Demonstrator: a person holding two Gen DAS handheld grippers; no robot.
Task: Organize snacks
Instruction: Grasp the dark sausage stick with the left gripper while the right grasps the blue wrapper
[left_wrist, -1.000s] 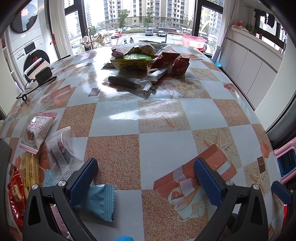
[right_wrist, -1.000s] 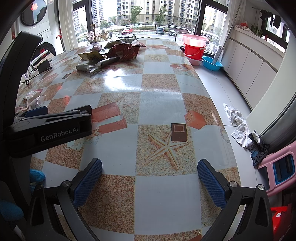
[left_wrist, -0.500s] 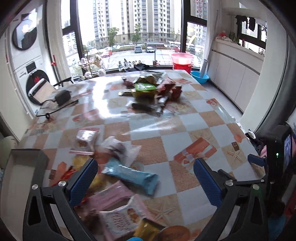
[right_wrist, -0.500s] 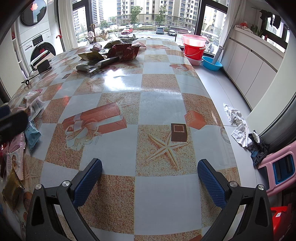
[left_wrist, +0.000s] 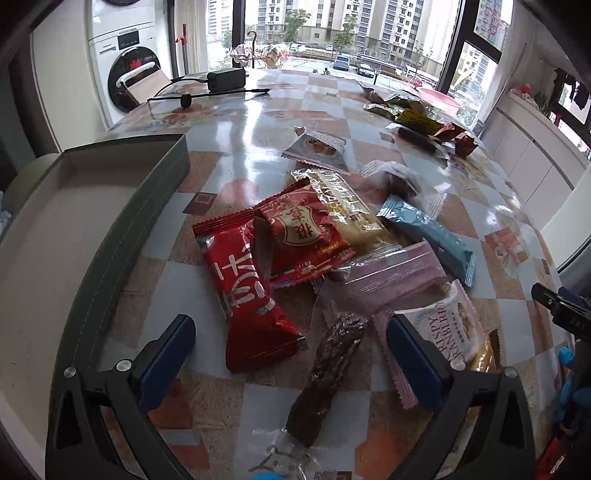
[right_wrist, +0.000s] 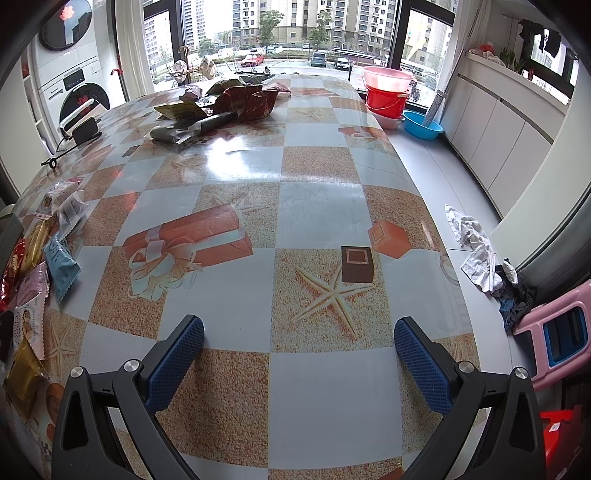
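My left gripper (left_wrist: 291, 347) hangs open over a heap of snack packs on the patterned table. Between its fingers lie a red packet (left_wrist: 247, 299) and a dark brown bar (left_wrist: 328, 373). Beyond them sit a second red pack (left_wrist: 303, 236), a yellow wafer pack (left_wrist: 347, 206), a pink pack (left_wrist: 391, 277), a light blue bar (left_wrist: 428, 232) and a white cranberry pack (left_wrist: 454, 328). An empty grey box (left_wrist: 74, 221) stands to the left of the heap. My right gripper (right_wrist: 299, 350) is open above bare tablecloth, with the same heap (right_wrist: 33, 280) at its far left.
A second pile of wrappers (right_wrist: 221, 107) lies at the far end of the table. A black power adapter with its cable (left_wrist: 225, 79) rests at the back left. Buckets and basins (right_wrist: 391, 99) stand on the floor to the right, near a pink stool (right_wrist: 561, 336).
The left gripper has swung left and down from the far pile to just above the near heap and the grey box. The right gripper has stayed put.
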